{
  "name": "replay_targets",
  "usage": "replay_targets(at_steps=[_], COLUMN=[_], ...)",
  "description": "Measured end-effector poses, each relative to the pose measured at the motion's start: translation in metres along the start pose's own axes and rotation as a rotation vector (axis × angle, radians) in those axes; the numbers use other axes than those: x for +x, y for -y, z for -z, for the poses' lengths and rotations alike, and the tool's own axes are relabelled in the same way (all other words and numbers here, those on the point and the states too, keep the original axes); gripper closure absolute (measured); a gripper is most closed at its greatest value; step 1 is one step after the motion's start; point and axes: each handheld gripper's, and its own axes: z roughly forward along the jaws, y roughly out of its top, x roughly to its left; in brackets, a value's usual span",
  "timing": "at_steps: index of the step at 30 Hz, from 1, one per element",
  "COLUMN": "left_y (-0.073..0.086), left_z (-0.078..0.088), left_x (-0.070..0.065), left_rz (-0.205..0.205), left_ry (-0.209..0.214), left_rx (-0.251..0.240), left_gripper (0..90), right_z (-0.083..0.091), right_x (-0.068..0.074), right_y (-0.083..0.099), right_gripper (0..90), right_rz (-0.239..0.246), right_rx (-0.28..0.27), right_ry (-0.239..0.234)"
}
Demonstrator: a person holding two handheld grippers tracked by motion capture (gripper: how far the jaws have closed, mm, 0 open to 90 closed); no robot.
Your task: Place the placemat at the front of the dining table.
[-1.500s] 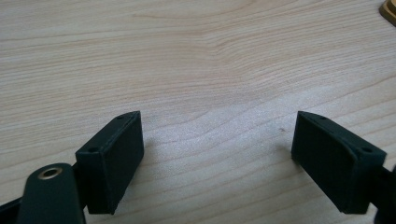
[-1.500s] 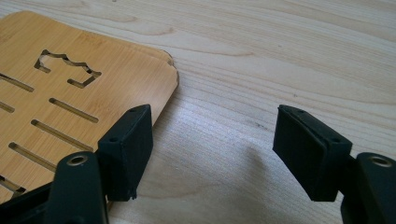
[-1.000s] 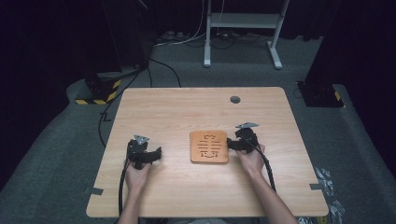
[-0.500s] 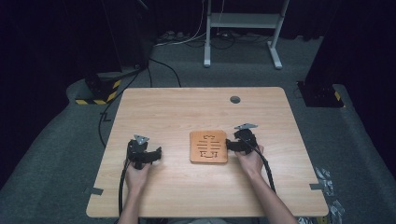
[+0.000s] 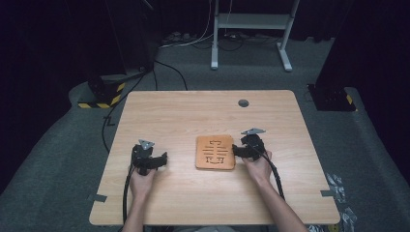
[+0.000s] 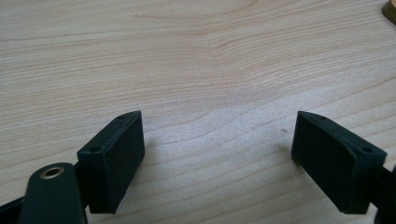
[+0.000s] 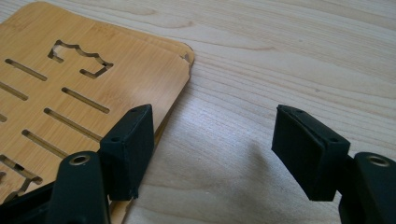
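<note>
A pale wooden surface (image 5: 193,116) carries a square bamboo board (image 5: 215,152) cut through with slots and a notched figure, lying flat a little right of the middle and nearer the person's edge. The left tongs (image 5: 163,159) rest on the bare wood well to the left of the board, held in the person's left hand (image 5: 141,181), with a black cable (image 5: 126,193) trailing back along the forearm; in the left gripper view the left tongs (image 6: 218,154) gape wide over plain grain, nothing between the jaws, and a brown sliver of the board (image 6: 390,8) shows at the top right corner. The right tongs (image 5: 236,151) sit at the board's right edge, gripped by the right hand (image 5: 257,166). In the right gripper view the right tongs (image 7: 212,149) are also spread wide: one jaw is over the board (image 7: 93,79) close to its rim, the other over bare wood well clear of it, and the rounded corner of the board lies ahead of them. The board is not gripped. A small dark round disc (image 5: 243,103) sits in the surface near its far edge. Grey carpet (image 5: 367,145) surrounds the surface, with a white metal frame (image 5: 251,21) beyond it.
</note>
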Motion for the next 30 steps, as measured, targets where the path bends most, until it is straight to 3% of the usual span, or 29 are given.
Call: replay_targets(at_steps=[14, 20, 30], left_y=[0.000, 0.000, 0.000], left_z=[0.000, 0.000, 0.000], left_x=[0.000, 0.000, 0.000], left_rz=[0.001, 0.000, 0.002], left_ry=[0.000, 0.000, -0.001], left_rx=[0.000, 0.000, 0.001], left_gripper=[17.2, 17.3, 17.4], right_z=[-0.002, -0.001, -0.001], right_x=[0.003, 0.010, 0.021], right_y=[-0.002, -0.003, -0.005], right_gripper=[29.1, 29.1, 28.8], right_rz=[-0.008, 0.029, 0.045], right_rx=[0.005, 0.005, 0.015], right_ry=[-0.025, -0.028, -0.039])
